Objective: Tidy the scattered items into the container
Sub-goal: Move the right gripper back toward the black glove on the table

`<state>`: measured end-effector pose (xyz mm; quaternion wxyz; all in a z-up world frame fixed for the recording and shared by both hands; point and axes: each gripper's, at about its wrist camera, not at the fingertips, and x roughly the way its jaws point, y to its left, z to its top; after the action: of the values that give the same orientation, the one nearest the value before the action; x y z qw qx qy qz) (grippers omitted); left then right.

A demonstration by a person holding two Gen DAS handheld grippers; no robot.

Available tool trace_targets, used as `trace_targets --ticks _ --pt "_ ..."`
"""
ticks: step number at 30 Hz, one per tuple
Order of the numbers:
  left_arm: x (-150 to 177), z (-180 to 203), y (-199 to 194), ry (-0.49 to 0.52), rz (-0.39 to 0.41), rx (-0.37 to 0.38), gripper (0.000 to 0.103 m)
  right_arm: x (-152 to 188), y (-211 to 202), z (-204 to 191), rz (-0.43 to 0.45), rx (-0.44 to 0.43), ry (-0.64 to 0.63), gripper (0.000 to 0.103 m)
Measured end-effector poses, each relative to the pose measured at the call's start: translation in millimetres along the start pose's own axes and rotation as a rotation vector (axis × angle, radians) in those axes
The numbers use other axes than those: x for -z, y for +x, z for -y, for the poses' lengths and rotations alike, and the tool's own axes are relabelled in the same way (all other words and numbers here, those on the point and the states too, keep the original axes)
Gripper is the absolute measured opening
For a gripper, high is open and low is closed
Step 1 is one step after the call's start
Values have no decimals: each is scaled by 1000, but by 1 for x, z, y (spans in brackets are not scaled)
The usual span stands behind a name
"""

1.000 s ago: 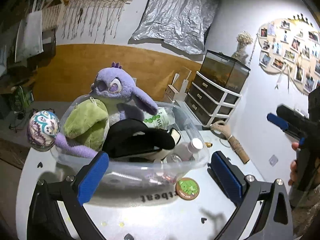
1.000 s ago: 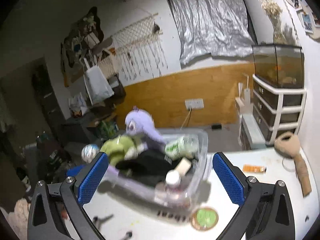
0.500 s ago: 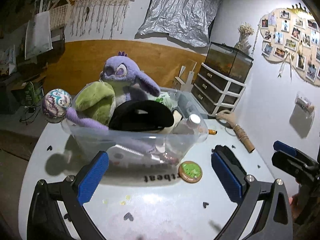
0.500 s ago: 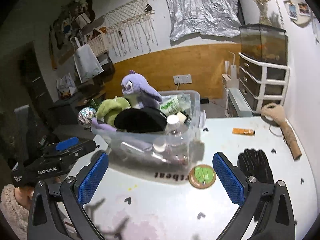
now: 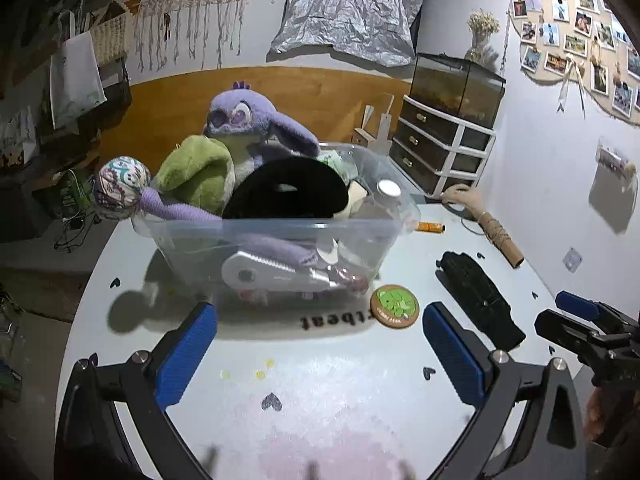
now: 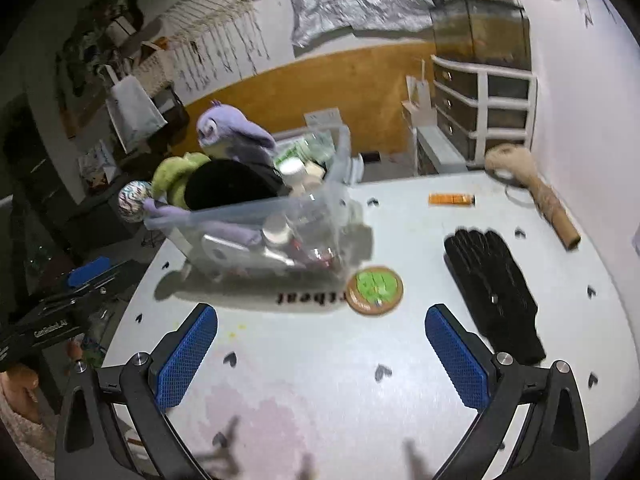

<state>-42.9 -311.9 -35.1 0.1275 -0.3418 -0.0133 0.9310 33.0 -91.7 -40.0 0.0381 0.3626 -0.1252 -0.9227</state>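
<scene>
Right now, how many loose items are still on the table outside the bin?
4: coaster beside the bin, black glove right, orange tube behind, twine roll far right. Others may be hidden.

Table: upside-down "rtbeat"; left gripper: "CanRobot.AI".

Clear glossy plastic bin (fuzzy cloth toys inside); ahead of the right claw, a matt black glove.

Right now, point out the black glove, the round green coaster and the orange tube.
black glove (image 6: 496, 288), right wrist view, middle of the palm.
round green coaster (image 6: 375, 290), right wrist view, green centre.
orange tube (image 6: 451, 199), right wrist view, mid-length.
</scene>
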Motion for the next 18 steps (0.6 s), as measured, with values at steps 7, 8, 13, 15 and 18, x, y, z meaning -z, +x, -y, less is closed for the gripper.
trace_targets --ticks 7,8,13,15,18 --pt "10 16 12 -61 -46 40 103 16 4 35 -71 6 19 103" --pt "11 20 14 -70 -52 56 103 17 4 39 -76 8 17 103" --pt "13 46 29 -76 -81 80 103 18 7 79 -113 33 24 96" --pt "13 58 36 -77 -91 86 103 19 11 99 -131 42 40 95" --pt "13 76 46 -72 -103 86 103 19 20 133 -150 81 57 94"
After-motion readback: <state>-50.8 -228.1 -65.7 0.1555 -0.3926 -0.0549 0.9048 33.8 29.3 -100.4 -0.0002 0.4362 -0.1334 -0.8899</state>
